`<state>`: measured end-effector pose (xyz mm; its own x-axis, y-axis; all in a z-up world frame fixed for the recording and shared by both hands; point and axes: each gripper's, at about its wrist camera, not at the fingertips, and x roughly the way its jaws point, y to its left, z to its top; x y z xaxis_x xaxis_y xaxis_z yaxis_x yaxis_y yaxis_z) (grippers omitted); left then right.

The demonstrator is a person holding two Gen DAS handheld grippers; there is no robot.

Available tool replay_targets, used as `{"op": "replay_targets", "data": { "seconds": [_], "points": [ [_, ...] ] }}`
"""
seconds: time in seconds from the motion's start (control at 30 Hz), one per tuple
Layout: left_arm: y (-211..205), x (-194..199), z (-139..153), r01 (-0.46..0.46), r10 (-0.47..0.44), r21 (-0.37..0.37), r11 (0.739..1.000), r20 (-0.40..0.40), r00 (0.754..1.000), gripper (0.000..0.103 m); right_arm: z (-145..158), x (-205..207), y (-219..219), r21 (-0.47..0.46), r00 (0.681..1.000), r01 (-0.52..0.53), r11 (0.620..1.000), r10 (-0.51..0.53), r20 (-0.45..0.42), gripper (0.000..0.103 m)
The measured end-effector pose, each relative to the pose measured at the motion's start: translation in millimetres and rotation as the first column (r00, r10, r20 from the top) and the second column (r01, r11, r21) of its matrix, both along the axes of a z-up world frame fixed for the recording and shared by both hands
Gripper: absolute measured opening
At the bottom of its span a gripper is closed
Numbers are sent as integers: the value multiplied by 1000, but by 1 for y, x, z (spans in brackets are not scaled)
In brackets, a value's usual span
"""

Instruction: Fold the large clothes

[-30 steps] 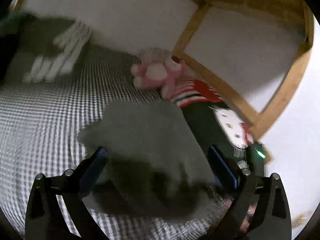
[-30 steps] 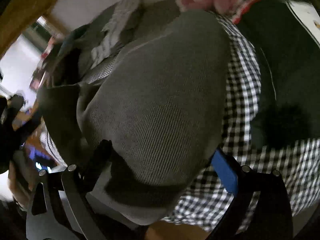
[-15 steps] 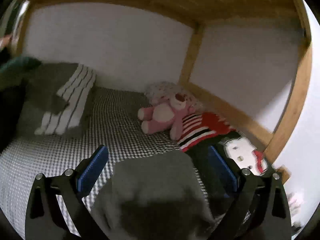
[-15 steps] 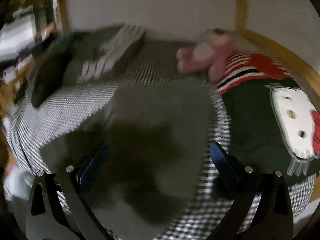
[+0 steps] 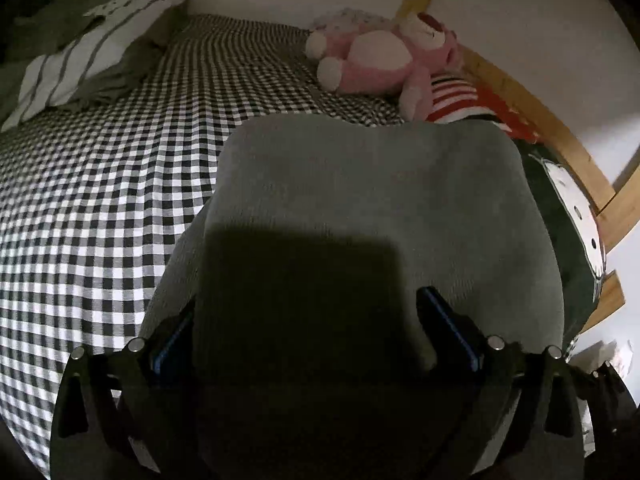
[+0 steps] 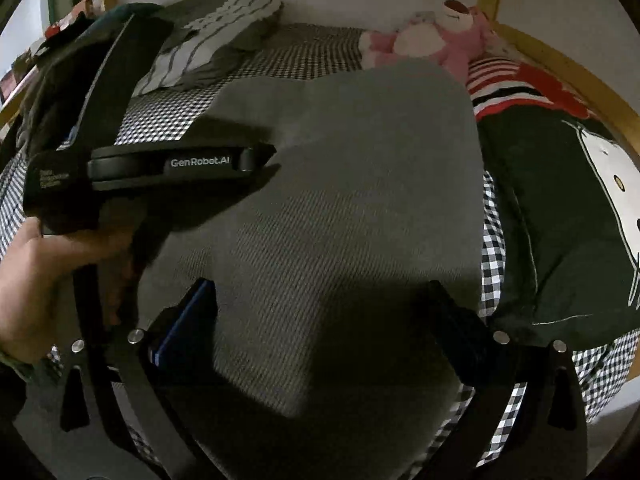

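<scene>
Two grippers: both over one grey garment on a bed.
Garment: grey ribbed knit (image 6: 352,208), folded into a rough rectangle, lying flat on the checked sheet (image 5: 100,184), near the bed's front edge.
Left gripper (image 5: 316,332): jaws spread wide, released, blue pads either side of the garment's near end; nothing pinched. Seen from the right wrist view w/ a hand (image 6: 44,280) around its handle, at the garment's left side.
Right gripper (image 6: 320,320): jaws also spread apart, released, straddling the garment's near edge; fabric lies btwn the fingers, not clamped.
Beside garment: dark green cushion (image 6: 560,216) w/ white cartoon cat face, just right of it, a strip of sheet btwn.
Far end: pink plush toy (image 5: 384,60) against the wall; striped pillow (image 5: 80,48) at far left.
Frame: wooden bed rail (image 5: 532,108) along the right.
</scene>
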<state>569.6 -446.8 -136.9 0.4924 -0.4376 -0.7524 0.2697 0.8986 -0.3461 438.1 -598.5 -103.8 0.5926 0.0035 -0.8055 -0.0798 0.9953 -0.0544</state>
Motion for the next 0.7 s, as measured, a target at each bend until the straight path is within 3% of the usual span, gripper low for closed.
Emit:
{"op": "replay_targets", "data": {
  "seconds": [0.03, 0.1, 0.17, 0.27, 0.3, 0.33, 0.43, 0.5, 0.57, 0.6, 0.7],
  "points": [
    [5, -3, 9, 2, -1, 6, 1000, -27, 1000, 99, 4, -2, -1, 8, 1000, 12, 1000, -12, 3, 101],
    [21, -21, 23, -30, 30, 4, 1000, 1, 1000, 98, 18, -13, -8, 68, 997, 76, 995, -76, -4, 100],
    [44, -64, 60, -44, 46, -24, 999, 90, 995, 98, 39, -39, -13, 178, 991, 129, 975, -132, 1, 100],
    [77, -147, 116, -40, 56, -59, 997, 283, 957, 98, 83, -95, 5, 137, 977, 149, 979, -167, 129, 100],
    [83, -172, 131, -76, 80, -25, 997, 332, 940, 98, 93, -107, 12, 100, 973, 161, 982, -175, 150, 100],
    [86, -203, 148, -146, 111, 64, 987, 380, 918, 98, 110, -129, 26, 48, 965, 175, 983, -181, 188, 100],
    [85, -252, 172, -257, 149, 225, 940, 407, 901, 98, 143, -174, 46, 47, 935, 221, 974, -225, 274, 100],
    [85, -298, 187, -299, 149, 299, 906, 437, 887, 98, 156, -191, 54, 33, 930, 245, 969, -244, 274, 100],
    [84, -325, 195, -269, 123, 290, 918, 437, 891, 98, 166, -213, 62, 25, 937, 246, 969, -245, 250, 100],
    [83, -338, 199, -225, 99, 269, 936, 413, 905, 98, 167, -224, 63, 32, 942, 248, 968, -248, 228, 100],
    [77, -368, 200, -170, 75, 262, 950, 338, 938, 98, 165, -254, 58, 45, 949, 250, 967, -254, 185, 100]
  ]
}}
